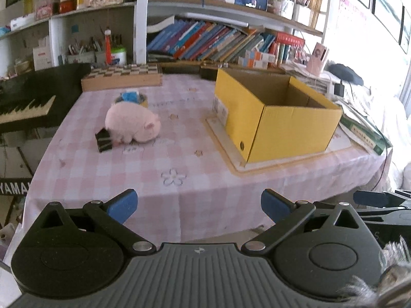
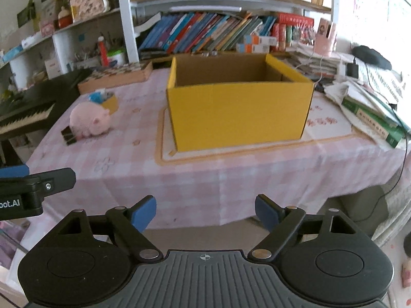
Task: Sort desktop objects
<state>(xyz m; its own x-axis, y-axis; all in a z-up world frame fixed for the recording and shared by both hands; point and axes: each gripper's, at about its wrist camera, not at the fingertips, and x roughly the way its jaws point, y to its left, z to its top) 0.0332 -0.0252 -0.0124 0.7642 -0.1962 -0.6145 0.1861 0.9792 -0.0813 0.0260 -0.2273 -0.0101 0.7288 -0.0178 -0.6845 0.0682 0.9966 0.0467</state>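
A pink plush pig (image 1: 132,123) lies on the pink checked tablecloth (image 1: 179,159), left of an open yellow cardboard box (image 1: 277,118). A black binder clip (image 1: 104,140) lies against the pig's near left side. A small yellow tub with something blue in it (image 1: 132,98) stands just behind the pig. My left gripper (image 1: 199,205) is open and empty, off the table's front edge. My right gripper (image 2: 205,211) is open and empty, also in front of the table, facing the box (image 2: 239,110). The pig (image 2: 90,122), clip (image 2: 68,134) and tub (image 2: 108,101) show at the left there.
A wooden chessboard case (image 1: 120,77) lies at the table's back left. A black keyboard (image 1: 28,102) stands left of the table. Stacked books and papers (image 2: 372,113) crowd the right edge. Bookshelves (image 1: 218,41) fill the back wall. The box stands on a cream mat (image 2: 164,154).
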